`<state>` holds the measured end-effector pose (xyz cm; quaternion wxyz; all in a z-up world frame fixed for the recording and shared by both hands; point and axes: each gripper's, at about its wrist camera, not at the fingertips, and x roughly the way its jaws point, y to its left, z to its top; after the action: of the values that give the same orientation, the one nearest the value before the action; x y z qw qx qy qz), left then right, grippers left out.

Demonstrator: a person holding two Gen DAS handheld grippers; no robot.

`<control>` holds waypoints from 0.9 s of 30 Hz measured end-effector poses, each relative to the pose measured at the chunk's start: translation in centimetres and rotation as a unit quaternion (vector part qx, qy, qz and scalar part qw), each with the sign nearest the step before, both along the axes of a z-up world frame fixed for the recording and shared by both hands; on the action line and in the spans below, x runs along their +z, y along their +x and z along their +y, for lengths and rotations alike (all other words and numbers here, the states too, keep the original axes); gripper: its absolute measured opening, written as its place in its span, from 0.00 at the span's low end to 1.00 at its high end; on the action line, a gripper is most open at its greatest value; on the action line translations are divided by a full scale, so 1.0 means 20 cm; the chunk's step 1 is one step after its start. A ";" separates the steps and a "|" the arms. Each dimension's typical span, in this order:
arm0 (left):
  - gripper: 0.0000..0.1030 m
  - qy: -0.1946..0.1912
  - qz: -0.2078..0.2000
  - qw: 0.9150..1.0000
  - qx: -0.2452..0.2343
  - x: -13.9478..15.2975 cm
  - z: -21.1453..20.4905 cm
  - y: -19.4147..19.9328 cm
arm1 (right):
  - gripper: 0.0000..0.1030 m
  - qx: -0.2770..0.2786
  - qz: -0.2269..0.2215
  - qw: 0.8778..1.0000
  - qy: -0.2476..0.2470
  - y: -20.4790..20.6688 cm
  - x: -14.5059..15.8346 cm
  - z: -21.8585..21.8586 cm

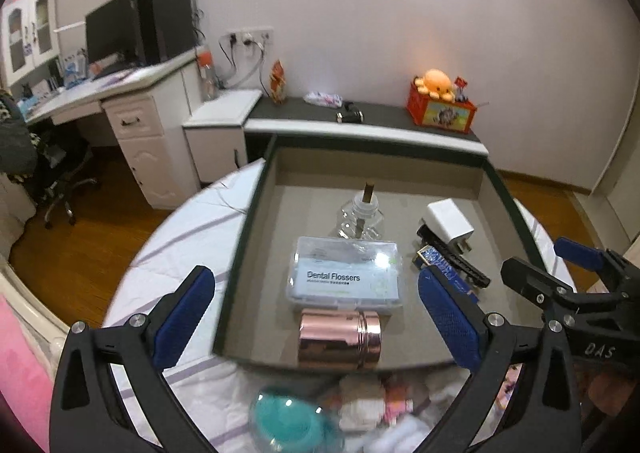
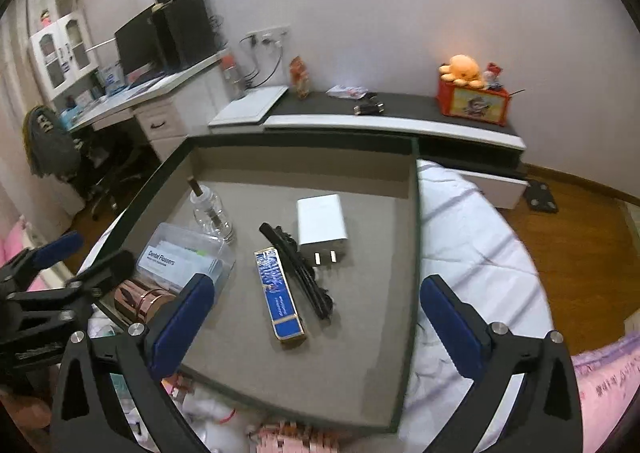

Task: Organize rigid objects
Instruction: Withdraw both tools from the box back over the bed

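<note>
The fingers of the left gripper (image 1: 316, 317) are spread wide apart and hold nothing; its blue finger pads (image 1: 184, 317) frame the near edge of a shallow tray (image 1: 256, 221) with grey lining and dark walls. The fingers of the right gripper (image 2: 316, 327) are likewise wide apart and empty, hovering over the tray's near right part.

The tray rests on a bed (image 2: 472, 237) covered by a white sheet with faint stripes. Inside the tray, toward its left side, a clear box labelled "Dental Flossers" (image 1: 346, 277) lies flat. A rose-gold metal canister (image 1: 339, 338) lies on its side just beside the box, against the tray's near wall. Behind the box stands a small clear glass bottle (image 1: 362, 217) with a brown stick rising from its neck.

Toward the middle — seen best from the right wrist — a white plug charger (image 2: 321, 223) lies flat with its prongs pointing at the camera. Touching it is a black hair clip (image 2: 298, 271), and just beside the clip lies a blue and gold rectangular lighter (image 2: 279, 295).

Outside the tray, on the near bedding, blurred small items lie in a pile, among them a teal round object (image 1: 286, 419).
</note>
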<state>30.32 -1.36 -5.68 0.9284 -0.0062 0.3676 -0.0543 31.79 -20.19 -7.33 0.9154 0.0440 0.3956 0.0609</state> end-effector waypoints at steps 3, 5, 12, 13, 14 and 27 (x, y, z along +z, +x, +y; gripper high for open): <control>1.00 -0.007 -0.017 1.000 0.005 0.07 0.03 -0.10 | 1.00 -0.010 -0.015 1.000 0.011 -0.07 0.06 -0.01; 1.00 -0.010 -0.027 1.000 0.008 0.13 0.05 -0.16 | 1.00 -0.014 -0.029 0.999 0.012 -0.14 0.11 0.00; 1.00 -0.018 -0.055 0.998 0.027 0.27 0.11 -0.39 | 1.00 -0.018 -0.070 0.997 0.014 -0.38 0.28 0.04; 1.00 -0.021 -0.058 0.998 0.030 0.28 0.12 -0.42 | 1.00 -0.017 -0.073 0.997 0.014 -0.40 0.30 0.04; 1.00 -0.022 -0.060 0.997 0.031 0.30 0.13 -0.44 | 1.00 -0.017 -0.078 0.997 0.013 -0.44 0.32 0.05; 1.00 -0.019 -0.102 0.992 0.067 0.40 0.21 -0.87 | 1.00 -0.023 -0.147 0.989 0.022 -0.94 0.51 0.06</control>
<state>12.83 2.80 2.29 0.9622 -0.0430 0.2689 0.0008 12.95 -19.00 2.80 0.9635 0.0634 0.2544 0.0544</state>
